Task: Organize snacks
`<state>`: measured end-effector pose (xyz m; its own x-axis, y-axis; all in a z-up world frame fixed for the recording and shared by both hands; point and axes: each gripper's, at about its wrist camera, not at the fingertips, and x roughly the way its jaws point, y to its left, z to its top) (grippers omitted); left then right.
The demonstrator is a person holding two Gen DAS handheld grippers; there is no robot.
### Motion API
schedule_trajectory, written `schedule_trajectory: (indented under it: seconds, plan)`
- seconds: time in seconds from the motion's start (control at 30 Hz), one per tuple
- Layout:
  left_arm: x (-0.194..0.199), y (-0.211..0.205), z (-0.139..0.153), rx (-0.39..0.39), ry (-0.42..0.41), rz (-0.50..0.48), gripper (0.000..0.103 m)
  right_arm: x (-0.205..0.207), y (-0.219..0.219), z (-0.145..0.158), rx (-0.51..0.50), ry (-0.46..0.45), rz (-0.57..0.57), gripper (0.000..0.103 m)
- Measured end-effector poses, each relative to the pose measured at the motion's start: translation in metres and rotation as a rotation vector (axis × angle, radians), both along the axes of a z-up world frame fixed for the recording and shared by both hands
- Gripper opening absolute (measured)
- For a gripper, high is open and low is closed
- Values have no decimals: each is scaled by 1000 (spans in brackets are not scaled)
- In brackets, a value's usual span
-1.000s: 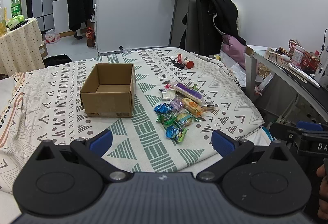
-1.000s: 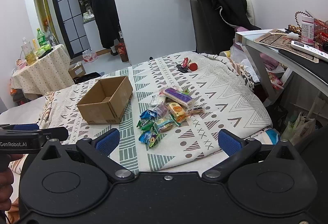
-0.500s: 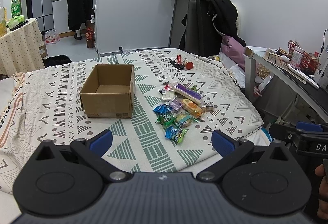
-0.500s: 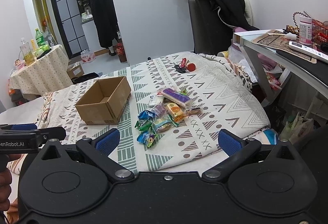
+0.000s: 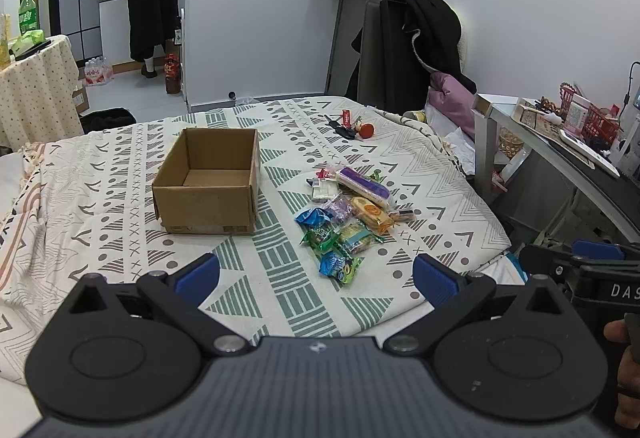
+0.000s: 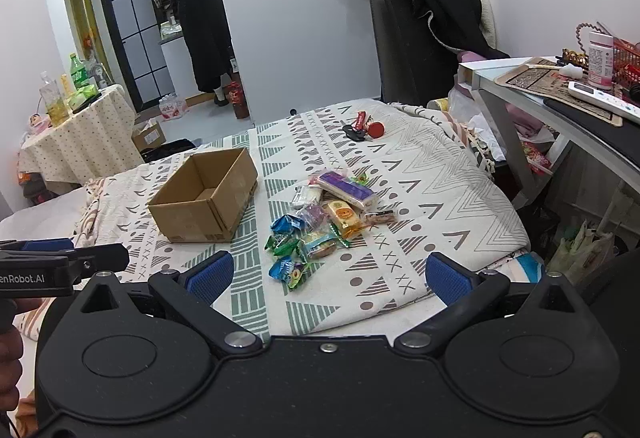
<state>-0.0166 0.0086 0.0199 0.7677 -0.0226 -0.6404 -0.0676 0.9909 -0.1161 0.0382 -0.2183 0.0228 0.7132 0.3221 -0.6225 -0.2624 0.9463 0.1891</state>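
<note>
The left hand-held gripper hung over the near edge of the bed, fingers spread wide and empty; the right hand-held gripper matched it (also holding nothing). The pile of snacks lay on the bedspread, just right of the empty cardboard box.
</note>
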Motion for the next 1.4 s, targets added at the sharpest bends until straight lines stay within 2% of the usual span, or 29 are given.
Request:
schedule_trajectory:
  seconds: [0.4,0.7,1.2,1.4]
  plan:
    - [26,3,1,-10,18,-2,102,24,1,0,11,28,-2,103]
    - [60,5,-11,-45,70,1,102,50,-1,-9,10,66,-4,103]
    - [121,-6,-45,-96,213,-28,100,104,-19,-36,32,185,-30,103]
    - [147,-6,-67,-129,273,-18,97,126,-18,-54,55,249,-4,95]
